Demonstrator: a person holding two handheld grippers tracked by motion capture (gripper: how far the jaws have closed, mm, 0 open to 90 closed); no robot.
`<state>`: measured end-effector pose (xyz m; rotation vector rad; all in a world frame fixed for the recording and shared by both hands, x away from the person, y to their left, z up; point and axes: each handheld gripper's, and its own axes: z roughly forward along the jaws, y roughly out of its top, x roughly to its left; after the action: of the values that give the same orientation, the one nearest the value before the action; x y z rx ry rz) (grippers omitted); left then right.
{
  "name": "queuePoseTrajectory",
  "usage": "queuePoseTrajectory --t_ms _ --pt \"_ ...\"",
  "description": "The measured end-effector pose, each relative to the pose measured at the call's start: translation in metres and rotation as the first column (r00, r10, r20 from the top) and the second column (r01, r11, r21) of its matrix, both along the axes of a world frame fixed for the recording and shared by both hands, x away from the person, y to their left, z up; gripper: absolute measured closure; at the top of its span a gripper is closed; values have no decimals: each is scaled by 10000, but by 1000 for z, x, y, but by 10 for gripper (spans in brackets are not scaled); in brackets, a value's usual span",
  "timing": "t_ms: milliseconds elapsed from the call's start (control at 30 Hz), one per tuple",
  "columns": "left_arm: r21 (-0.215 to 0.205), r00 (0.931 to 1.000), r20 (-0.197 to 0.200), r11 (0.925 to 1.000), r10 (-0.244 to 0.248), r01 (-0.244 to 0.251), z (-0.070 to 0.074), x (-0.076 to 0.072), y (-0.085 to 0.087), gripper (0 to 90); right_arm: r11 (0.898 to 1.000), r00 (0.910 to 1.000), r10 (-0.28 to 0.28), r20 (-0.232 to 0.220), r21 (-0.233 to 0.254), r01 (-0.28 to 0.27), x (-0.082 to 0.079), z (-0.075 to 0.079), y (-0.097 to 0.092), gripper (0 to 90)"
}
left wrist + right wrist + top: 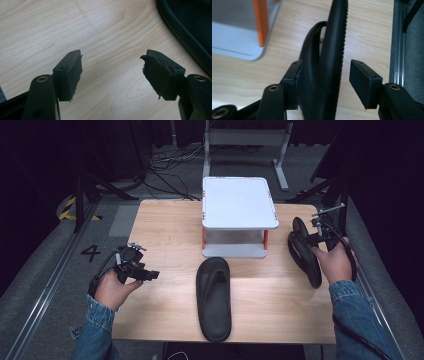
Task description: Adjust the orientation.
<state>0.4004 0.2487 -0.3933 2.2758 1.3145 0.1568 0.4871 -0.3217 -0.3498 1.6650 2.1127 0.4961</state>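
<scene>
The pale wood-grain counter [165,225] carries a smooth black rubber sandal [214,298]. My right tool [323,75], spread, straddles a ridged black sandal on edge [332,50]. My left tool [111,72] gapes empty.

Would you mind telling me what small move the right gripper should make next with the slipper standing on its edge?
Probably close the right gripper: the slipper stands on edge between its fingers, with a visible gap on one side, so it isn't firmly held yet.

On the bench [165,227], a small raised stand [239,202] sits at the back middle. One slipper [214,298] lies flat just before it. A second slipper [304,251] stands on edge at the right, between the jaws of the right tool [316,238]; the left tool [142,270] is at the left edge.
</scene>
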Motion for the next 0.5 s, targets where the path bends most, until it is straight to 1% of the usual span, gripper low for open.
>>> queuePoseTrajectory --t_ms 33,100,133,267,333,367,400,500 --pt "-21 10000 -30 10000 61 -61 -1 -2 1 316 9999 10000 -52 -66 -100 51 4 -2 -1 461" --pt "-36 9999 -55 9999 140 -140 -1 -6 5 316 9997 9992 -193 -348 -170 187 15 -7 -1 505" --pt "-47 9998 -34 9998 176 -177 -1 -7 6 316 9993 9989 -270 -381 -257 260 17 -8 -1 529" --pt "14 9994 -115 9994 336 -336 -3 -12 12 316 9971 9964 -469 -706 -635 424 25 -15 1 538" --pt "-7 9991 -94 9991 415 -415 -3 -13 12 316 9968 9958 -490 -769 -663 439 26 -17 2 538" --pt "-11 9990 -74 9991 432 -432 -3 -14 13 316 9977 9953 -512 -828 -493 472 27 -19 3 569" --pt "-25 9992 -75 9992 395 -395 -2 -14 13 316 9980 9952 -501 -846 -421 466 27 -19 3 603" --pt "-27 9992 -30 9992 394 -394 -2 -15 14 316 9971 9951 -559 -814 -562 514 27 -19 7 618"
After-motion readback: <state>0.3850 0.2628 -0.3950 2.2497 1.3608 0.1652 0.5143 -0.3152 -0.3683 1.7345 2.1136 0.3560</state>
